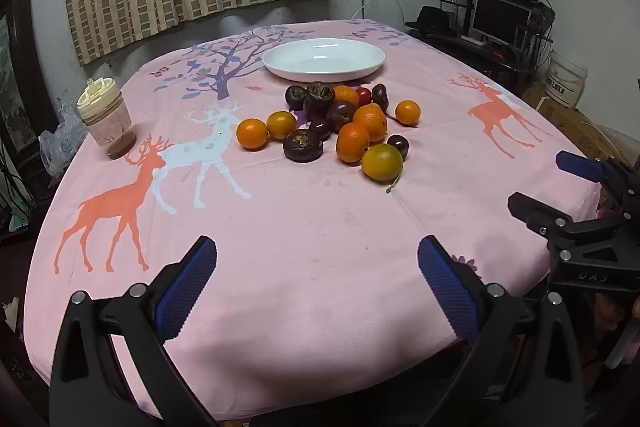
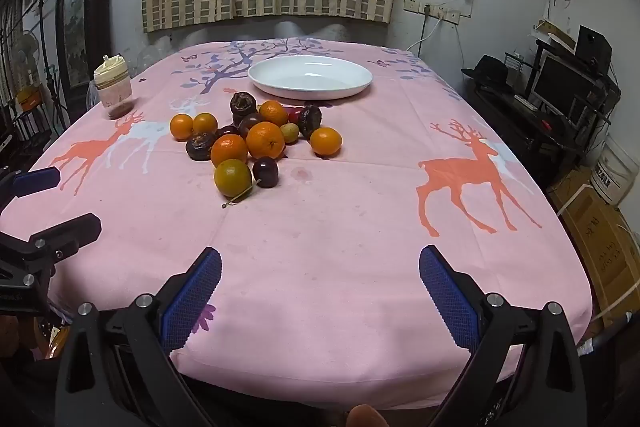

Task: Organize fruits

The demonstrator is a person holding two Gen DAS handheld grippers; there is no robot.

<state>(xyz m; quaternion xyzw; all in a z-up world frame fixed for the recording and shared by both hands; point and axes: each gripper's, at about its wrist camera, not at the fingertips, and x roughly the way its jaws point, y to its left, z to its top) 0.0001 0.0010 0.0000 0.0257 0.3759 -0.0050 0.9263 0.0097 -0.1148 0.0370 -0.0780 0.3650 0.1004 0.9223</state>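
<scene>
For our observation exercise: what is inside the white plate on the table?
The white plate holds no fruit; its visible inside is bare. The pile of fruit lies on the cloth in front. The near rim hides a sliver of the bottom.

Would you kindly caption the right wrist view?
Open right gripper faces piled fruit before an empty white plate on pink tablecloth.

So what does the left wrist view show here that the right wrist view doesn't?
Only the left wrist view shows the right tool from outside, at the frame's right edge, and a crumpled plastic bag behind the lidded cup. Only the right wrist view shows the left tool at its left edge, a standing fan, and a small pale yellow fruit in the pile. Both share the empty white plate, the oranges and dark fruits in front of it, the deer tablecloth, and both tools open, holding nothing.
</scene>
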